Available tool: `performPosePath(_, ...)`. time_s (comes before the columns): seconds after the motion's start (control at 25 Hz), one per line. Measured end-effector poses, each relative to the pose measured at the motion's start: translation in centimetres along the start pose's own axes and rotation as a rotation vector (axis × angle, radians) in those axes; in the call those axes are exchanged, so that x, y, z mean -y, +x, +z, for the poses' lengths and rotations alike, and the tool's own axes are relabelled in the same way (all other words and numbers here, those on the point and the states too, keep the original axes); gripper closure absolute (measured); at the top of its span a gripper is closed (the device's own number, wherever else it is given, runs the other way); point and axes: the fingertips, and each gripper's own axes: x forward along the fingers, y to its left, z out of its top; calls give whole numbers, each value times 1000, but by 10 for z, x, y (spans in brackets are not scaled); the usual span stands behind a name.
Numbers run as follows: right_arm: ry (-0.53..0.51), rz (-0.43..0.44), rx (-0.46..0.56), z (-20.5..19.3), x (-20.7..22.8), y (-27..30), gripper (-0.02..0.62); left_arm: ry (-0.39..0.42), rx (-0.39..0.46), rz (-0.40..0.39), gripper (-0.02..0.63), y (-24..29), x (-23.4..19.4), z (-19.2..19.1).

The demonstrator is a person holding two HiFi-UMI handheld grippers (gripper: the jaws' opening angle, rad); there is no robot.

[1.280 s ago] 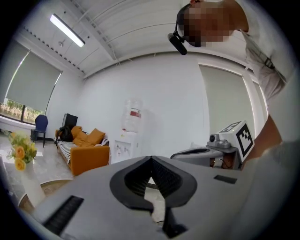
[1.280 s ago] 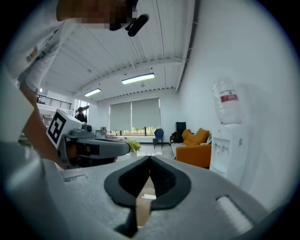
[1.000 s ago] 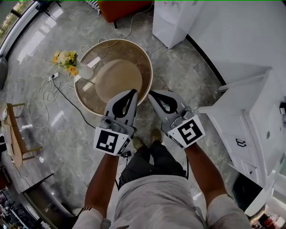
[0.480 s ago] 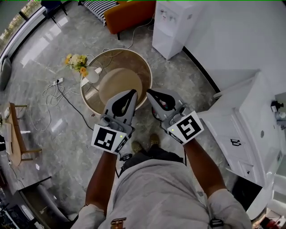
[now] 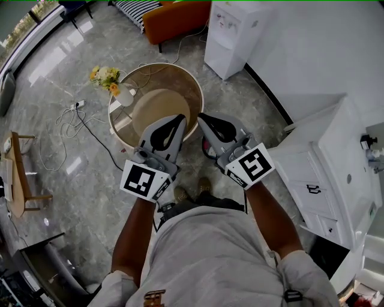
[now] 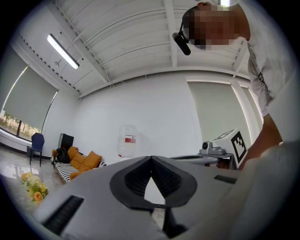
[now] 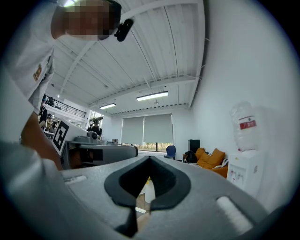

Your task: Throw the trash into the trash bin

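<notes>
i hold both arms out ahead, left gripper [image 5: 179, 119] and right gripper [image 5: 201, 117] side by side, about level, each with jaws pressed together on nothing, tips above the near rim of the round table [image 5: 198, 90].

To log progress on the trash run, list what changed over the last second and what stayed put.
The head view has pulled back: the round glass table looks smaller, and the orange sofa and white water dispenser show more fully. Nothing was taken or let go. The left tongs and right tongs stay side by side, both shut and empty.
</notes>
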Motion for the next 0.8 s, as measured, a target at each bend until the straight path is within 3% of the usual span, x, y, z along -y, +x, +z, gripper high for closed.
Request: performPosePath(0.8, 9, -29, -7, -3, 20, -23, 595, -14, -13, -35, 606, 19, 19, -7)
